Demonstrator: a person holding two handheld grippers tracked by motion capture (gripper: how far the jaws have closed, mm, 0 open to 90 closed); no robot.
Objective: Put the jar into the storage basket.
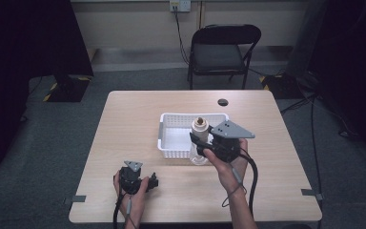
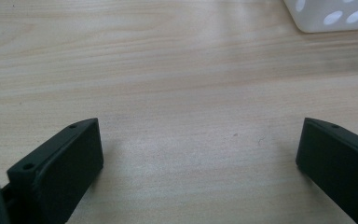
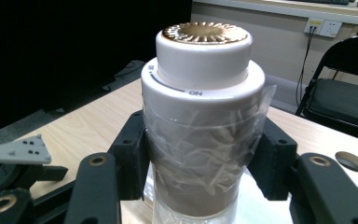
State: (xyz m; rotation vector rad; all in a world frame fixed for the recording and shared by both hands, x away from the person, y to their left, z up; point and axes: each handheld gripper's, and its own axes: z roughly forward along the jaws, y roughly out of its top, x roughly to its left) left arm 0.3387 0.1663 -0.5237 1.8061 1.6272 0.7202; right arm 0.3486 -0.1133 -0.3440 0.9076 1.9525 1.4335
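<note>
Left claw (image 1: 153,182) sits low at the near edge of the worktop (image 1: 133,124), jaws wide apart with nothing between them, just bare wood in the left gripper view; idle, so little risk there unless it gets swung into the basket (image 2: 335,14) corner just ahead of it. Right claw (image 1: 199,142) is clamped on the jar (image 3: 200,140), jaws pressing either side of the body below the white lid (image 3: 203,65), which is marked ON and has a gold disc on top. Jar looks wrapped in loose crinkled clear film, so the pads bear on film rather than hard wall; likely slip point, the jar could slide down or twist if the squeeze eases. Grip is on the upper body, so the bottom could swing on a fast move. From the high view the jar is upright at the near right edge of the white basket (image 1: 169,143), apparently over or against the rim; can't tell if its base rests on the worktop or is lifted. If lifted low, the base could catch the rim and tip or drag the light basket. Beyond, the far worktop is bare apart from a cable hole (image 1: 223,102), and a chair (image 1: 224,47) stands behind, no hazard.
</note>
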